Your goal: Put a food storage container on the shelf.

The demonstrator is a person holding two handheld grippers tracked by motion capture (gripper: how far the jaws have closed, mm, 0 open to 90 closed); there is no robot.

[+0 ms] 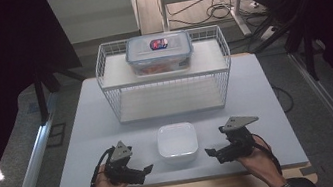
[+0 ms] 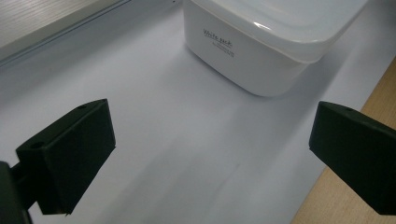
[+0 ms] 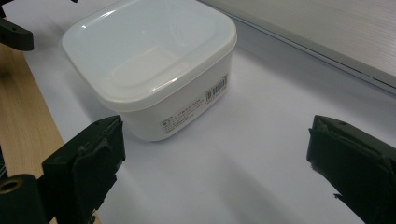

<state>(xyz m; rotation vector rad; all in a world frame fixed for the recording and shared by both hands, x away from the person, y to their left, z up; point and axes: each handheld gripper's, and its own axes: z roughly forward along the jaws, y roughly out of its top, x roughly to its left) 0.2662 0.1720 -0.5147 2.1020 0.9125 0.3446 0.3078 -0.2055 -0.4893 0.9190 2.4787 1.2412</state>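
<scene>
On the table: one white lidded box (image 1: 177,141), one white wire rack (image 1: 163,71) of two shelves, and one clear container with a blue-rimmed lid (image 1: 159,52) bearing one label. Grippers held by the person: two, namely one left gripper (image 1: 148,169) and one right gripper (image 1: 210,152), each with two black jaws and one grey three-cornered plate. Hands in view: two.

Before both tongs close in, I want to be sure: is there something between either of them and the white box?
Nothing visible. The white box sits alone on the table, with bare surface between it and the open left tongs and right tongs.
</scene>
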